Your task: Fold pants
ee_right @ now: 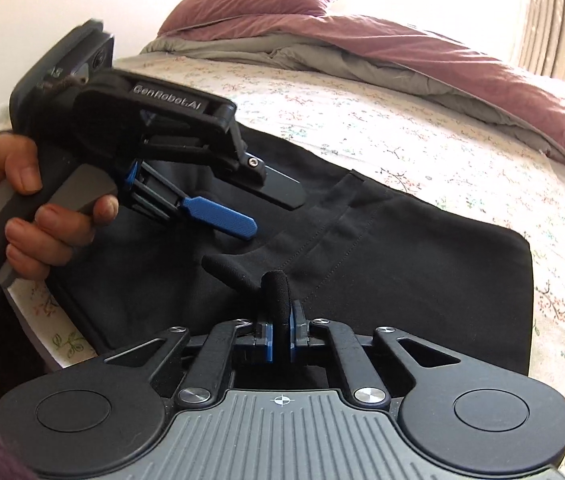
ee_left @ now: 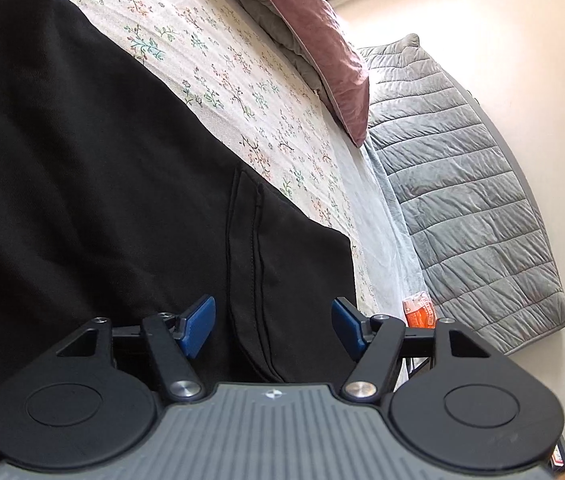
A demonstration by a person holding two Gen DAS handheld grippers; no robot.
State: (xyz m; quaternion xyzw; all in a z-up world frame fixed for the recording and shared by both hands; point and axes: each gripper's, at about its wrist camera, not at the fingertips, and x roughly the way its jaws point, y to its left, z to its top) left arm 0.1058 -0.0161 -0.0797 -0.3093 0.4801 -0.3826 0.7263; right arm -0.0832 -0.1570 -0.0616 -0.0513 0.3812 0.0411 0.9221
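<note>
Left wrist view: the left gripper [ee_left: 273,328] stands with its blue pads [ee_left: 198,320] wide apart and nothing pressed between them. It hovers just above the black pants [ee_left: 102,184], which lie flat on the floral bedsheet [ee_left: 218,64] and fill the left and near part of the view. A stitched seam runs between the pads. At the far side lie a mauve duvet [ee_left: 322,48] and a grey quilted blanket [ee_left: 462,176] to the right. A small orange packet [ee_left: 418,314] sits near the blanket's edge.

Right wrist view: the right gripper [ee_right: 281,338] is closed narrow on a raised pinch of the pants [ee_right: 402,248], a black roll of cloth standing up between its pads. The pants are spread across the sheet [ee_right: 422,140], hem edge to the right. On the left, a person's hand [ee_right: 30,216] holds the left gripper [ee_right: 272,210] by its handle, its pads parted above the cloth. The duvet [ee_right: 422,52] lies along the far side.
</note>
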